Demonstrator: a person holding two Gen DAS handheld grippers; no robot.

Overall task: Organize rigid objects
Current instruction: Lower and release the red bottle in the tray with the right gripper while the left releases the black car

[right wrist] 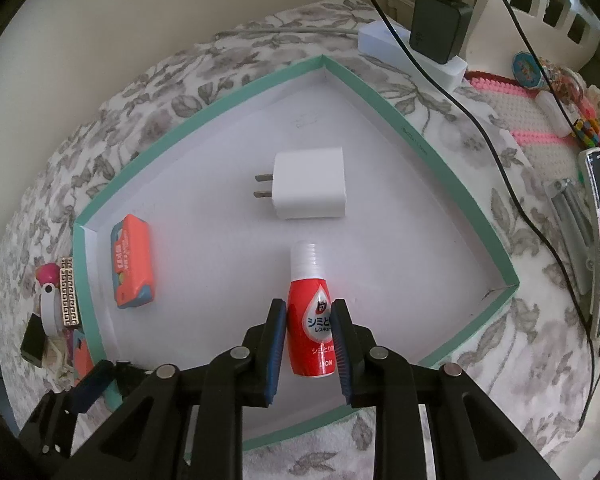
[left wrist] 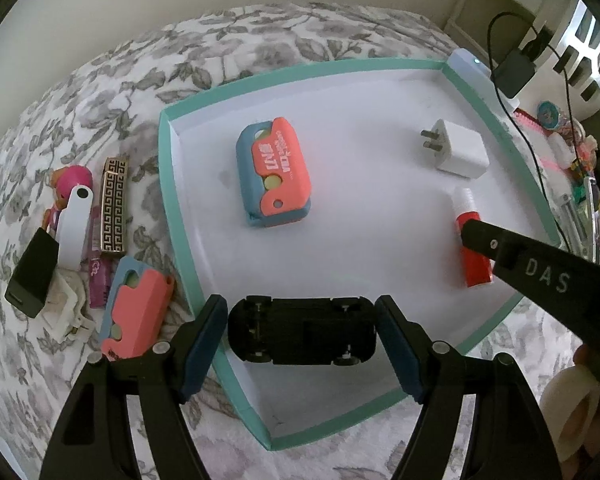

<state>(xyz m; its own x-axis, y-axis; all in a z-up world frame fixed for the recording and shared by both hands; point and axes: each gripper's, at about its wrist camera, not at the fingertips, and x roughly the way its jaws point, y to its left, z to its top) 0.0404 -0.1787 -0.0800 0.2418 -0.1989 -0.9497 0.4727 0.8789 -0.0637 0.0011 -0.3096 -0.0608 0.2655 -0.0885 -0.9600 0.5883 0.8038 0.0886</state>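
Observation:
A shallow white tray with a teal rim (left wrist: pixel 172 168) lies on a flowered bedspread. My left gripper (left wrist: pixel 300 320) hangs over the tray's near corner, shut endwise on a black toy car (left wrist: pixel 300 330) whose underside faces the camera. A red bottle with a white cap (right wrist: pixel 310 320) lies on the tray floor (right wrist: pixel 380 240) between the pads of my right gripper (right wrist: pixel 310 312); the pads stand close beside it without pressing, so that gripper is open. In the left wrist view a right fingertip (left wrist: pixel 476 232) overlaps the bottle (left wrist: pixel 474 268).
In the tray are an orange-and-blue case (left wrist: pixel 274 172) and a white plug charger (left wrist: pixel 460 152). Left of it lie a second orange case (left wrist: pixel 140 312), a black charger (left wrist: pixel 32 276), a gold patterned bar (left wrist: pixel 114 208) and a pink doll (left wrist: pixel 70 184). A power strip with adapter (right wrist: pixel 436 32) and cable sits behind.

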